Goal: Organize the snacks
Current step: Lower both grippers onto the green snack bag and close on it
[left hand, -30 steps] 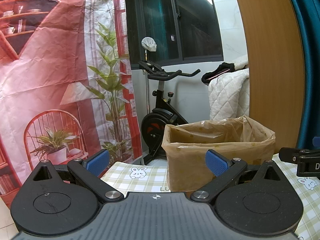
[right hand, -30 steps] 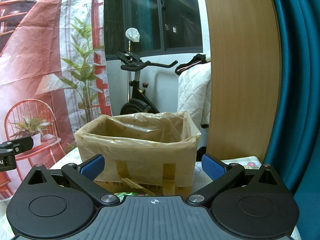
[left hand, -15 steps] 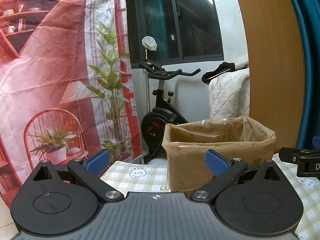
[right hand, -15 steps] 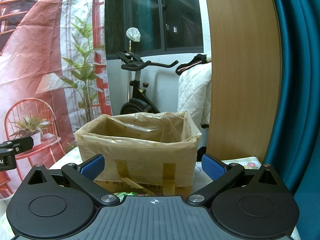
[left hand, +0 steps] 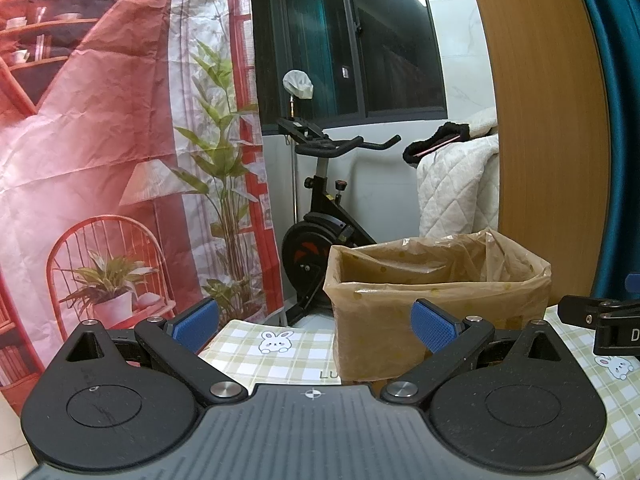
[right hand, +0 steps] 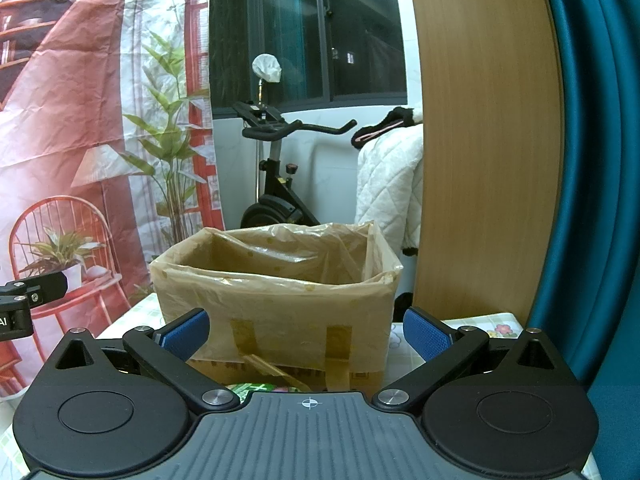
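The left gripper (left hand: pixel 316 326) and the right gripper (right hand: pixel 306 332) both hover with jaws spread wide and nothing between them, facing the bag-lined cardboard box (right hand: pixel 276 296) on the checked tablecloth (left hand: pixel 264 356), a green snack packet (right hand: pixel 250 388) peeking just beneath the right one.

box inside (right hand: pixel 280 256): the near wall hides the floor of it in both views, so contents cannot be told.
snack (right hand: pixel 256 388): at 6 o'clock of the right view, only a green and pink sliver shows above the gripper body; kind unreadable.
tablecloth print (left hand: pixel 330 375): letters "LU" cut off by the box.
right gripper (left hand: pixel 600 320): at 3 o'clock of the left view, cut by the edge; label reads only "D".
left gripper (right hand: pixel 24 300): at 9 o'clock of the right view, cut by the edge.
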Demonstrator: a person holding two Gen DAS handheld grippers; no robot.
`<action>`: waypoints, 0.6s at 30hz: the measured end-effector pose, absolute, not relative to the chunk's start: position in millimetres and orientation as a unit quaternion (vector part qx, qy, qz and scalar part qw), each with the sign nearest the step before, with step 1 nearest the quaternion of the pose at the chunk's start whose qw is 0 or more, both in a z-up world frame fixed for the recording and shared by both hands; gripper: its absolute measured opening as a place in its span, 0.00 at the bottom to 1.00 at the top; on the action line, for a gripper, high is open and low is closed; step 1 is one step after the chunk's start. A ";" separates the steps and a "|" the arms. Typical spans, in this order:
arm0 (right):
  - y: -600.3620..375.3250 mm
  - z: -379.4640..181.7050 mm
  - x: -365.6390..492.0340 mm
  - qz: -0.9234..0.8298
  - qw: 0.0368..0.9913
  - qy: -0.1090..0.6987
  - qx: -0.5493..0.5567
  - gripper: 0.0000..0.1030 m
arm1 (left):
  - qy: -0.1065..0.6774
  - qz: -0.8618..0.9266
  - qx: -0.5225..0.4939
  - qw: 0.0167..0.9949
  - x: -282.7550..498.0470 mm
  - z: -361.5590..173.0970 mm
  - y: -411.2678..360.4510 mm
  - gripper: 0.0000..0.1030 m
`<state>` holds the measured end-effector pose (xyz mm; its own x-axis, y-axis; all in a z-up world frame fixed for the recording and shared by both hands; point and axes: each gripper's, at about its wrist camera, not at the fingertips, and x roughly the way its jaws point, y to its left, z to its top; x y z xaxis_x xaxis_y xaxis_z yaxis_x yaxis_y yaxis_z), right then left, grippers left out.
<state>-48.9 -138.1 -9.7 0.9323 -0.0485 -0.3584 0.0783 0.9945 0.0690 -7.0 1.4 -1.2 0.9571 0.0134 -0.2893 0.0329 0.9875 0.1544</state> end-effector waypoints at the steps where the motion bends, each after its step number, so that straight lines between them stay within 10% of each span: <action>1: -138.0 -10.1 -48.9 -0.032 0.982 0.182 0.041 1.00 | 0.147 -0.004 0.079 0.986 -6.8 -1.4 1.5 1.00; 18: -133.0 -59.1 -38.8 0.011 0.973 0.229 0.021 0.97 | 0.187 -0.054 0.044 0.980 14.7 -41.2 24.4 0.99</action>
